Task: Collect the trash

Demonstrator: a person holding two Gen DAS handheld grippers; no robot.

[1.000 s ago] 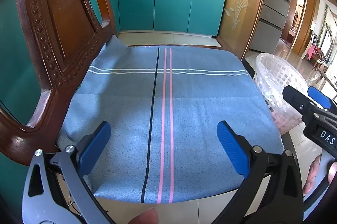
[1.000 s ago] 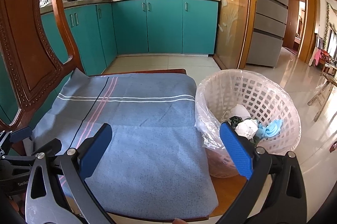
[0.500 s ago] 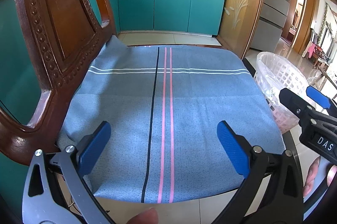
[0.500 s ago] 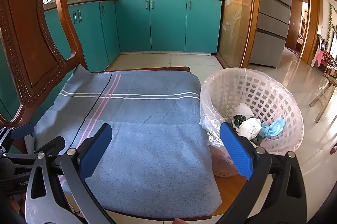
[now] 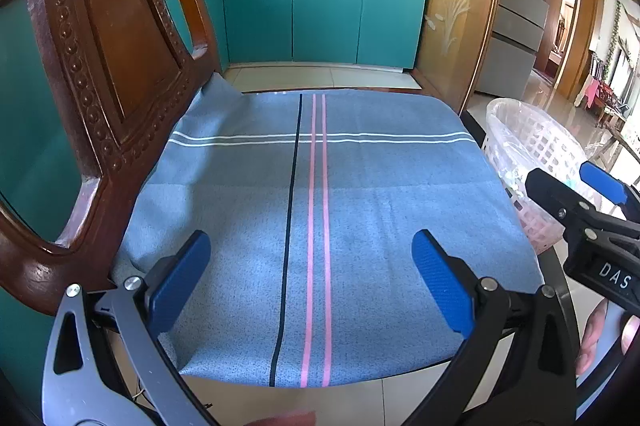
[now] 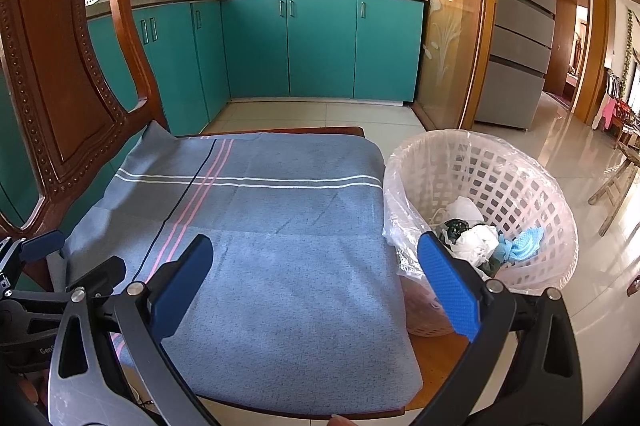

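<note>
While both tongs are hanging wide open and empty, the left tongs [image 5: 310, 282] are hovering over the near edge of the cloth [image 5: 320, 226], and the right tongs [image 6: 316, 290] are doing the same a little further to the right, with the right blue pad lying in front of the bin [image 6: 520, 185]. Neither pair is gripping anything.

The cloth is lying flat over the chair [image 6: 60, 65] seat, and nothing is resting on it that I can see. The bin, a white lattice basket lined with a clear bag, is standing just beside the seat's right edge. The trash [image 6: 476, 238] is sitting at its bottom: crumpled white, dark and blue pieces (too bunched to name one by one).

Judging from this, the collecting is looking all but finished, since the seat is showing no loose scraps and the bin is already holding them. The step in hand is seeming like a last check of the seat. The next move, if any, is calling for a look around for a missed piece on the floor, or for pulling the tongs back clear of the bin's thin liner, which could be snagging on a pad.
</note>
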